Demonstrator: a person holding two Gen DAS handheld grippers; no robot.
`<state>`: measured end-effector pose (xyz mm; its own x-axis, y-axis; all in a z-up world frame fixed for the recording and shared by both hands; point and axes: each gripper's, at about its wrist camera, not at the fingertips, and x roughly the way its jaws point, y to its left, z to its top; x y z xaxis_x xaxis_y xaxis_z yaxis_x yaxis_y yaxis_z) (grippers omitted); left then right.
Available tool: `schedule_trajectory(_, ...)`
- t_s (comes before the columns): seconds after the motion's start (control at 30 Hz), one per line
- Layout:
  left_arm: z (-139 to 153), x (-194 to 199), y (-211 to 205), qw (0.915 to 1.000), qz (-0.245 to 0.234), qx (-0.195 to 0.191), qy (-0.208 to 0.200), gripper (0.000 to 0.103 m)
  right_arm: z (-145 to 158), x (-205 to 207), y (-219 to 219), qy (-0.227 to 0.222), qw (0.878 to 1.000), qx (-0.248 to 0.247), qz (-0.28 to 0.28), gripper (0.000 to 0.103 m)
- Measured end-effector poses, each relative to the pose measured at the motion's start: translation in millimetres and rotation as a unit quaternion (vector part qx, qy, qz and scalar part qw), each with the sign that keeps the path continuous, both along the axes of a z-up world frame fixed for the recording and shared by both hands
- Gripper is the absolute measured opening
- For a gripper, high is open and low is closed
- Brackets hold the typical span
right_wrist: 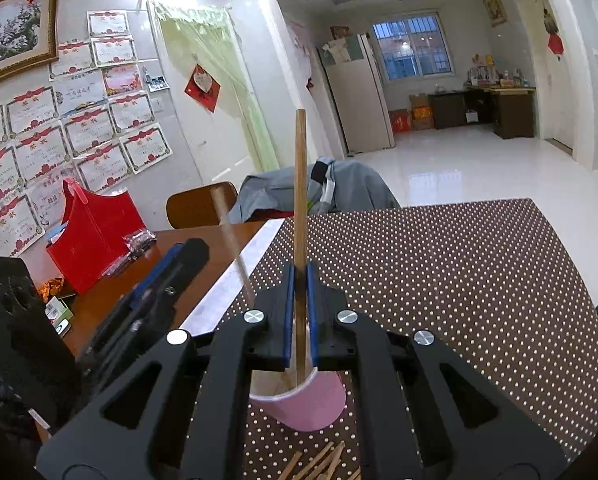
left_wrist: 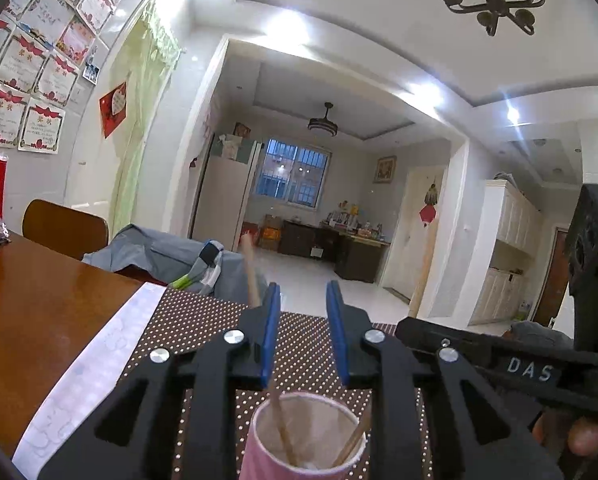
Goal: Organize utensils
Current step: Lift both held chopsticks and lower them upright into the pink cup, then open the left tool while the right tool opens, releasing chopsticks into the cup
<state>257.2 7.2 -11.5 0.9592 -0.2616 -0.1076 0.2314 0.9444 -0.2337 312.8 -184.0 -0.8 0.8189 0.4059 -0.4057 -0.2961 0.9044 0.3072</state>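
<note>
**Two chopsticks in the pink cup**

We see the pink cup [right_wrist: 305, 404] standing on the dotted brown mat [right_wrist: 459, 280], near the edge of the wooden table [left_wrist: 39, 300]. Our right gripper [right_wrist: 300, 300] has its blue pads closed tight on an upright chopstick [right_wrist: 300, 184], whose lower end reaches down into the cup. Our left gripper [left_wrist: 304, 332] hangs just above the cup [left_wrist: 307, 440] with its jaws parted; a second chopstick [left_wrist: 253, 276] stands beside the left pad, leaning to the left, its lower end inside the cup, and the pads do not press on it. From the right camera, that leaning chopstick [right_wrist: 231, 240] shows to the left of the held one. More chopsticks [right_wrist: 319, 464] lie flat on the mat, close in front of the cup. A red bag [right_wrist: 95, 240] stands far left on the table.
</note>
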Motion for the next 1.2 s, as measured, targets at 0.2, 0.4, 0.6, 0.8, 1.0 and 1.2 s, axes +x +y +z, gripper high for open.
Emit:
schedule_trajectory(0.2,1,-10,9,0.9997,-0.001,-0.002,0.023,0.04,-3,-4,1,0.007,1.0,0.0,-0.001,0.007)
schedule_trajectory(0.4,0,-13,12,0.9982,0.0,0.015,0.058,0.048,-7,-7,6,0.013,1.0,-0.005,-0.003,0.007)
schedule_trajectory(0.6,0,-19,12,0.9941,-0.001,0.045,0.099,0.053,-13,-9,11,0.022,1.0,-0.01,-0.007,0.008)
schedule_trajectory(0.8,-2,-30,10,0.9899,-0.015,0.057,0.129,0.055,-16,-19,10,0.025,0.999,-0.017,-0.019,0.031)
schedule_trajectory(1.0,-7,-46,14,0.9847,-0.035,0.047,0.164,0.055,-14,-37,1,0.016,0.999,-0.023,-0.032,0.051)
schedule_trajectory(1.2,-25,-59,13,0.9719,-0.06,0.063,0.219,0.055,-27,-61,-7,0.03,0.997,-0.055,-0.041,0.051)
